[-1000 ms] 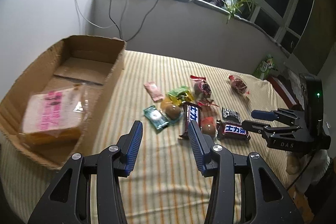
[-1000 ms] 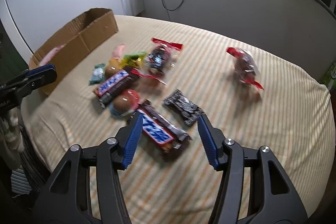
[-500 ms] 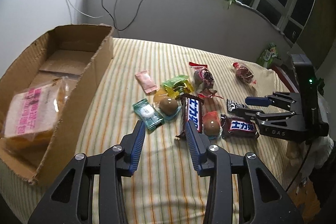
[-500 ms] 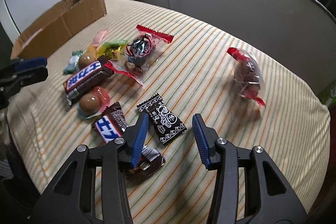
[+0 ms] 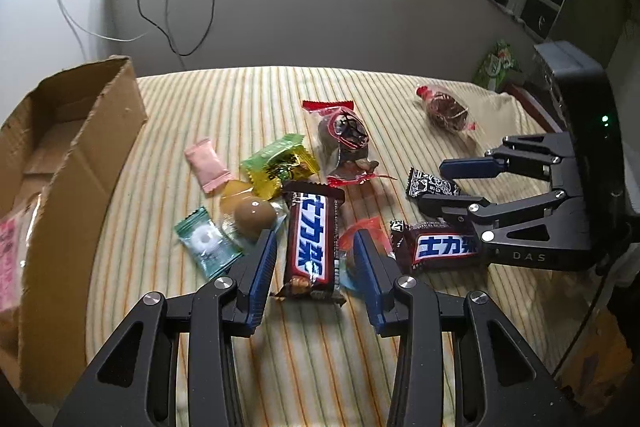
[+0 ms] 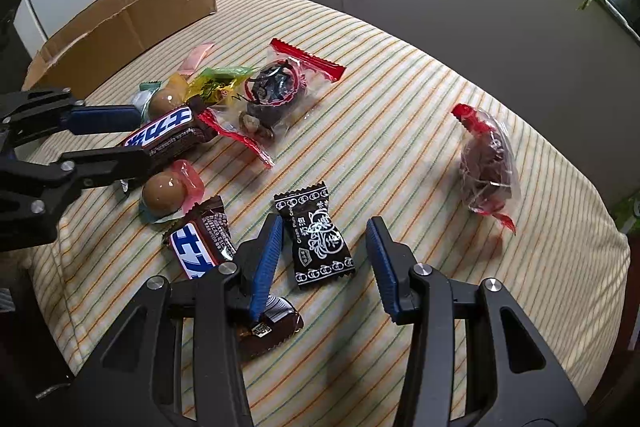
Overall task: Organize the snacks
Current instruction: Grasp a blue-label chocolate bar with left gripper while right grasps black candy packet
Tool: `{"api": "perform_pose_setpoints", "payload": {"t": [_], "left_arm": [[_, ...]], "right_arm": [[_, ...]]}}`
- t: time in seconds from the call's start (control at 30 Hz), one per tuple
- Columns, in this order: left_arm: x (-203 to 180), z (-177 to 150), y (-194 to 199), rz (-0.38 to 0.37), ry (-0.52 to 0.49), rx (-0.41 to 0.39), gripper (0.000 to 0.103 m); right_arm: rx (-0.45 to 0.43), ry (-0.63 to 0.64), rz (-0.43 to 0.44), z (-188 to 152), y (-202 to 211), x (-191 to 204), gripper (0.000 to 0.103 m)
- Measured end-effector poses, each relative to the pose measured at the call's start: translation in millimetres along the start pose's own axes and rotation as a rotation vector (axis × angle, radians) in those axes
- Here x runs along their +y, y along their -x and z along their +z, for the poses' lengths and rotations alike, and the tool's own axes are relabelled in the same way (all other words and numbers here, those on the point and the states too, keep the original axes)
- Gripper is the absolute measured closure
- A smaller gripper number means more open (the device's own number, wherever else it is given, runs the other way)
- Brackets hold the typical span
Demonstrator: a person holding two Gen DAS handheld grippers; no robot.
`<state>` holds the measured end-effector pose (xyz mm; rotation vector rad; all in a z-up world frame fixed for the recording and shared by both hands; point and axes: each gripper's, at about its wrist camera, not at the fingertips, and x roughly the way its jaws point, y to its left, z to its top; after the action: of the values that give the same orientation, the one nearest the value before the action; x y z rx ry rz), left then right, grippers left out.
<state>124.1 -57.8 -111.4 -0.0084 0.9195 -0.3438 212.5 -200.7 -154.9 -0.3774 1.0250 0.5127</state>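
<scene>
Snacks lie scattered on a striped cloth [image 5: 240, 99]. My left gripper [image 5: 314, 259] is open and low over a brown chocolate bar [image 5: 312, 239], one finger on each side of it, with small gaps. The right wrist view shows the same bar [image 6: 168, 135] between the left gripper [image 6: 142, 138] fingers. My right gripper [image 6: 324, 247] is open and straddles a black candy packet [image 6: 320, 243] without touching it. A second brown bar [image 6: 200, 247] lies partly under its left finger. In the left wrist view the right gripper [image 5: 431, 185] hangs over that packet [image 5: 432, 183].
A cardboard box [image 5: 80, 167] with a pink-labelled pack [image 5: 8, 259] stands at the left. Around the bars lie a teal mint [image 5: 206, 243], a pink packet [image 5: 206, 165], a green-yellow packet [image 5: 280, 167], wrapped chocolate balls [image 5: 254, 217], and red-ended clear packets [image 5: 344, 135] [image 6: 486, 163].
Both grippers came down closer to the snacks and their jaws narrowed. The left moved right, away from the box, onto the bar. The right shifted from the second bar to the black packet.
</scene>
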Motion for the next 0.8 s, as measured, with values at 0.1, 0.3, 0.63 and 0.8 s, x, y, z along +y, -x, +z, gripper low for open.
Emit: {"api": "perform_pose_setpoints", "payload": {"t": [0.1, 0.3, 0.63, 0.8], "left_arm": [[1.3, 0.2, -4.8, 0.005, -0.005, 0.011, 0.065], [4.0, -1.3, -13.8, 0.005, -0.009, 0.034, 0.076], [2.4, -5.7, -2.3, -0.016, 0.012, -0.003, 0.077], [3.4, -4.7, 12.2, -0.032, 0.022, -0.035, 0.077]], "right_arm": [[0.006, 0.001, 0.011, 2.0, -1.4, -1.2, 0.058], [0.012, 0.036, -0.002, 0.9, 1.5, 8.7, 0.075], [0.002, -0.025, -0.007, -1.5, 3.8, 9.2, 0.077], [-0.016, -0.053, -0.010, -2.8, 12.9, 5.7, 0.077]]}}
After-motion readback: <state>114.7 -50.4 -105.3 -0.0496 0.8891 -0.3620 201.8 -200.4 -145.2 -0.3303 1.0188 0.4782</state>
